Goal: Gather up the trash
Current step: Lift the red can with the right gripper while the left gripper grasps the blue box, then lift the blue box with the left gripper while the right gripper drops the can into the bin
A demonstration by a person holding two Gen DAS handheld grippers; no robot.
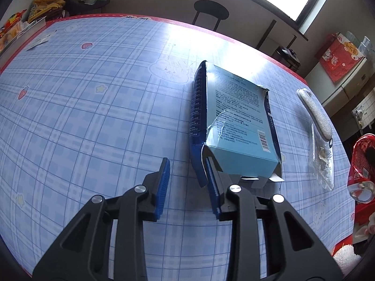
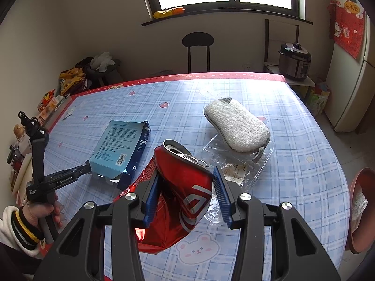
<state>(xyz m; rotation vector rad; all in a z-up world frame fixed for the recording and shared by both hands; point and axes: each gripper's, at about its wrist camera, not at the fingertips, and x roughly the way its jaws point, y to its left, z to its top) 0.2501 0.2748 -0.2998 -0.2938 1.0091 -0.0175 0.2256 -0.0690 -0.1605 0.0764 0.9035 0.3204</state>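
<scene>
A torn light-blue carton (image 1: 236, 121) lies flat on the plaid table; it also shows in the right wrist view (image 2: 117, 149). My left gripper (image 1: 187, 167) is open at the carton's near left corner, its right finger against the torn dark-blue flap; it appears in the right wrist view (image 2: 86, 169). My right gripper (image 2: 185, 182) is shut on a crushed red cola can (image 2: 185, 187) and holds it above the table. The can shows at the right edge of the left wrist view (image 1: 362, 164).
A white scrubbing pad (image 2: 236, 128) lies on a clear plastic wrapper (image 2: 236, 164) right of the carton. A red bowl (image 2: 358, 208) stands at the table's right edge. A black stool (image 2: 198, 46) stands beyond the far edge. Snack bags (image 2: 70, 79) lie at the left.
</scene>
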